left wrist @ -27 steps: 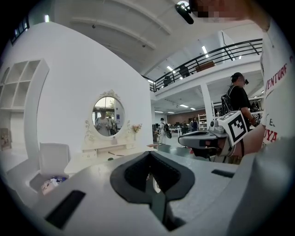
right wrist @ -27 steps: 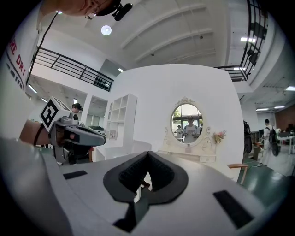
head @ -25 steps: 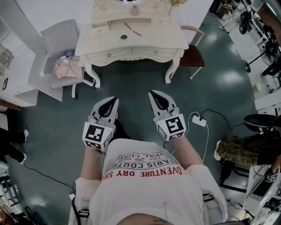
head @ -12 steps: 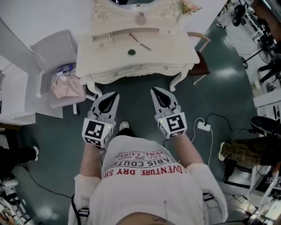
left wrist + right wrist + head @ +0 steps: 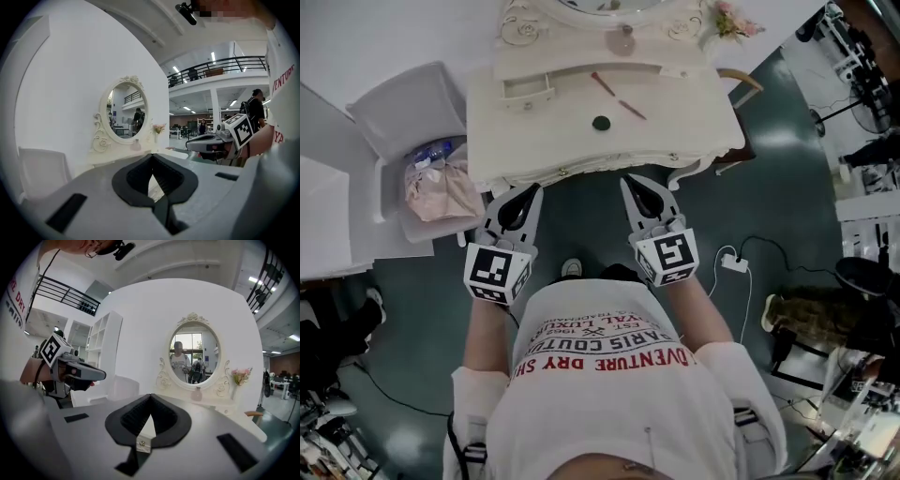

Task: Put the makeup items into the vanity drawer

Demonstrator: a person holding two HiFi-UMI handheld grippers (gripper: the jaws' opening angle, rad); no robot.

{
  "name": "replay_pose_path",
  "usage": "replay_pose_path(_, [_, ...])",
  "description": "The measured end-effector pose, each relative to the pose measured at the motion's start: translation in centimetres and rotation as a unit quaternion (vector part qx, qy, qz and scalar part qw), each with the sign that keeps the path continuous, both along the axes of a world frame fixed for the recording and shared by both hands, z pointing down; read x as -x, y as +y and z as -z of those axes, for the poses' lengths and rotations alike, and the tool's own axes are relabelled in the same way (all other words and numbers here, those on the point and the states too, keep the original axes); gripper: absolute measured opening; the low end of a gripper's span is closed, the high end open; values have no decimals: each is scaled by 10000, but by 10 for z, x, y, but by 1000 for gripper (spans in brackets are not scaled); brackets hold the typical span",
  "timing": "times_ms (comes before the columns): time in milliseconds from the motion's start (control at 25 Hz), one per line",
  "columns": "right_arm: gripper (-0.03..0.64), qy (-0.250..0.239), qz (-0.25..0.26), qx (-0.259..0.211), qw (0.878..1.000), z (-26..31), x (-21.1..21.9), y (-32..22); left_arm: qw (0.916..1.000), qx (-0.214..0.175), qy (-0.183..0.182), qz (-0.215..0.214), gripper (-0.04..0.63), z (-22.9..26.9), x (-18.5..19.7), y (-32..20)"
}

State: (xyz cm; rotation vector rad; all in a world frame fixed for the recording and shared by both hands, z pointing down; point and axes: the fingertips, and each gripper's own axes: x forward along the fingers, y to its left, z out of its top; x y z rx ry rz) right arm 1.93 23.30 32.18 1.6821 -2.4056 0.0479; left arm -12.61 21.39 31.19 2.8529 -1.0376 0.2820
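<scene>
Makeup items (image 5: pixel 601 122) ahead of both jaws

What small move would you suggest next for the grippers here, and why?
Probably open the right gripper and ease it onto the drawer front: both it and the left gripper are shut and empty, the drawer looks closed, and the makeup items lie on the vanity.

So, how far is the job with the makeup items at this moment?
Nothing looks done: the dark round item and two thin makeup sticks lie on the vanity top, and its front drawers look closed. In hand: nothing; the left gripper and right gripper are shut and empty. Left: open a drawer, move each item in.
</scene>
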Motion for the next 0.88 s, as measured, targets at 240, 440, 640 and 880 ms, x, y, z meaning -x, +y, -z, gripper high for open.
replay_pose_path(240, [-2, 57, 102, 366, 9993, -33, -11, -60, 9995, 273, -56, 149, 6, -27, -6, -45])
replay_pose_path(440, [-2, 15, 332, 649, 9973, -56, -42, -123, 9990, 258, -59, 367, 6, -33, -34, -100])
replay_pose_path(640, [-2, 100, 547, 828, 9950, -76, -83, -197, 9985, 273, 20, 469, 6, -38, -81, -167])
replay_pose_path(880, [-2, 195, 1096, 1496, 9825, -124, -109, -249, 9967, 368, 17, 726, 6, -56, -118, -222])
